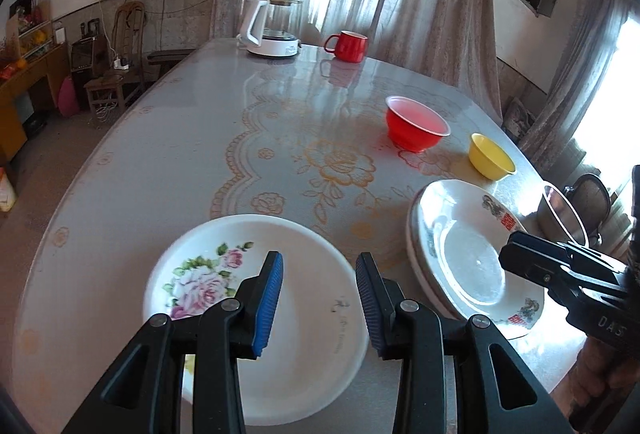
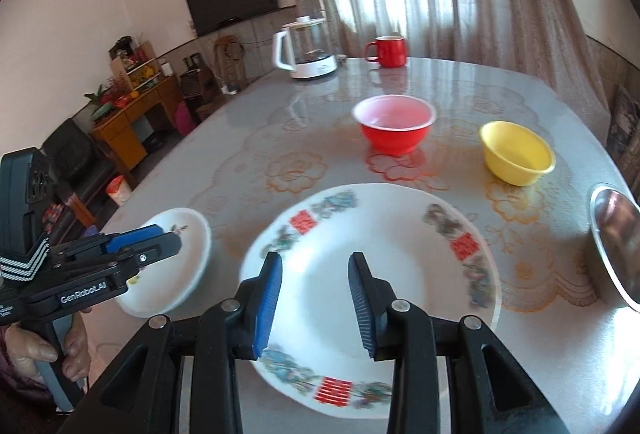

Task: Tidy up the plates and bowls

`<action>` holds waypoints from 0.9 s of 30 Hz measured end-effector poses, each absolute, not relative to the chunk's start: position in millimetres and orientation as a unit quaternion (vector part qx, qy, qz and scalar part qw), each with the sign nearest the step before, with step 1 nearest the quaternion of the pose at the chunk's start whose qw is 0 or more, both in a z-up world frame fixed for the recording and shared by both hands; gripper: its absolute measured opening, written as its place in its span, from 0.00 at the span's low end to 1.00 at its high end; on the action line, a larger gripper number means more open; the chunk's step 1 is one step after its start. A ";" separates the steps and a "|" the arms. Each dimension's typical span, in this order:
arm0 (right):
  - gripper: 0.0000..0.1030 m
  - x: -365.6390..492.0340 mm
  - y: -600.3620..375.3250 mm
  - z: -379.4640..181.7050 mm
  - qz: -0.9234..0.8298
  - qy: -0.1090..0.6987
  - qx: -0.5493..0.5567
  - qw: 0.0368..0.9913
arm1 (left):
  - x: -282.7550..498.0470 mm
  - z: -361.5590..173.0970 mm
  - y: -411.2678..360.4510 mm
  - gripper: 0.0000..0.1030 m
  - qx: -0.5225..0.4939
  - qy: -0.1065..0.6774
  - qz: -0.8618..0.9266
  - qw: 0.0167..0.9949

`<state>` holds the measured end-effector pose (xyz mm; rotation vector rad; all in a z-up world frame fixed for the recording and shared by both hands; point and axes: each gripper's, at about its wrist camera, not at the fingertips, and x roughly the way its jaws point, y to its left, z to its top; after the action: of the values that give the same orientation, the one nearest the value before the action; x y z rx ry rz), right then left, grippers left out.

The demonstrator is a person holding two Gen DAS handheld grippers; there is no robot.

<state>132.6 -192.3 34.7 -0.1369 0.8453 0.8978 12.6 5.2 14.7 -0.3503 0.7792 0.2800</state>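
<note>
A white plate with a pink flower (image 1: 280, 298) lies at the table's near edge; it also shows in the right wrist view (image 2: 180, 258). My left gripper (image 1: 319, 294) is open and empty above it. A stack of white plates with red and green rim patterns (image 1: 468, 254) lies to its right, also seen in the right wrist view (image 2: 376, 282). My right gripper (image 2: 315, 298) is open and empty above that stack. A red bowl (image 2: 394, 124), a yellow bowl (image 2: 518, 154) and a steel bowl (image 2: 618, 246) stand farther back and right.
A white kettle (image 2: 306, 48) and a red mug (image 2: 388, 52) stand at the table's far end. The table (image 1: 160, 154) has a glossy floral cloth. A chair (image 1: 592, 194) stands at the right; furniture lines the left wall.
</note>
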 end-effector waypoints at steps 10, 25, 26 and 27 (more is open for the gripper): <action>0.29 97.9 -103.0 2.0 0.480 0.453 -0.103 0.744 | -20.0 -1.8 71.1 0.41 -0.178 0.386 0.186 0.886; 0.30 96.7 -85.2 -21.1 0.417 0.487 -0.111 0.759 | -17.5 -23.6 80.1 0.42 -0.143 0.411 0.132 0.891; 0.30 95.4 -84.0 -21.2 0.415 0.488 -0.113 0.759 | -16.9 -24.6 80.0 0.42 -0.142 0.412 0.127 0.891; 0.30 93.9 -81.9 -22.1 0.413 0.490 -0.115 0.759 | -16.4 -25.9 80.0 0.42 -0.141 0.413 0.124 0.891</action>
<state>93.9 -81.9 -22.1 -0.2508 1.0670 0.8992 -16.4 80.0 -25.9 -0.2929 0.8568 0.2569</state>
